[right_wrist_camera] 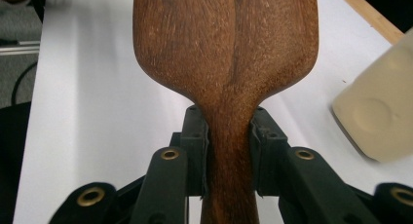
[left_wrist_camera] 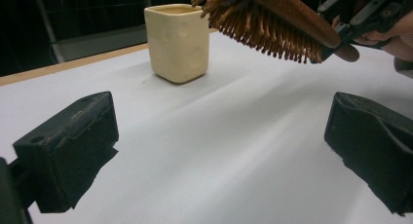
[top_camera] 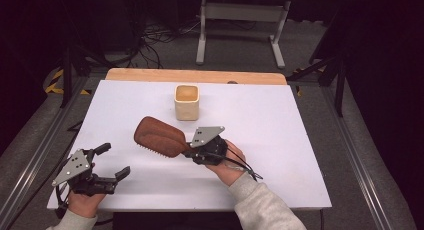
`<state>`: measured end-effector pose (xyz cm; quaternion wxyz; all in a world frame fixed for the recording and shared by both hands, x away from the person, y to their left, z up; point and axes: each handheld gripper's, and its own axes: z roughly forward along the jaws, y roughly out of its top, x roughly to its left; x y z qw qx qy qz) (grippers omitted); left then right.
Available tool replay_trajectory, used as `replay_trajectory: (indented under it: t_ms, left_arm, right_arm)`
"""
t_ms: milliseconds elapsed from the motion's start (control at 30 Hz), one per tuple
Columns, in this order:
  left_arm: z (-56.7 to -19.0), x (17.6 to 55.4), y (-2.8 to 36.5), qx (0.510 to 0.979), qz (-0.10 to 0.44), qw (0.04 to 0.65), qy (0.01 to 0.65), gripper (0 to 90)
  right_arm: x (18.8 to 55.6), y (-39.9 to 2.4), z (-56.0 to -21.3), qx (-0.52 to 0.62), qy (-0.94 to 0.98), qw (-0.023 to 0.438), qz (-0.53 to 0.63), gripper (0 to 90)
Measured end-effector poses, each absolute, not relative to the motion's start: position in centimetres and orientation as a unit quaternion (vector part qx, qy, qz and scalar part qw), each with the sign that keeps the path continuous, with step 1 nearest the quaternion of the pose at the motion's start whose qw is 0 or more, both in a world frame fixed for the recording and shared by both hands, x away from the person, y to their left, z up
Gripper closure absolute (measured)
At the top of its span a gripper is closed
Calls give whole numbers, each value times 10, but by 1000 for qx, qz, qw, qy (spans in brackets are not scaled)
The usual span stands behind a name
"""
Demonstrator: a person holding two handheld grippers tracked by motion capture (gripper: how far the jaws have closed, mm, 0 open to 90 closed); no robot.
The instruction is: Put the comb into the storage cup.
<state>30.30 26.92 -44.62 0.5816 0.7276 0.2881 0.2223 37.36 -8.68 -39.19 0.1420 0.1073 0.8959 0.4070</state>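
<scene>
Right gripper is clamped on the brush by the neck of its handle; the right gripper view shows both pads pressed flat against the wood on either side, with the wide brown back of the head running up and away from the jaws. In the high view the brush is off the table, head pointing left and slightly away from the person, back up, bristles down. The left gripper view confirms this: wooden bristles hang free over the white surface, nothing touching them. Brush head sits near the middle of the table, on the person's side of the cup, apart from it. Cup is cream, square-ish, upright, open top, standing toward the far edge at centre; in the right gripper view it shows blurred at the right edge, beside the brush head, not touching. Left gripper rests at the near left corner of the table, jaws wide apart, nothing between them, aimed across the table toward the cup and brush. Left hand wraps its body from below. Grey sleeve on the right forearm comes in from the bottom.
</scene>
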Motion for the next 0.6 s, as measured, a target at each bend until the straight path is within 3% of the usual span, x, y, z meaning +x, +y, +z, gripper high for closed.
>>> replay_trajectory:
  t_ms: [600]
  left_arm:
    - [-442, 307, 257, 739, 172, 592, 273, 3]
  right_arm:
    - [360, -125, -409, 147, 839, 187, 490, 721]
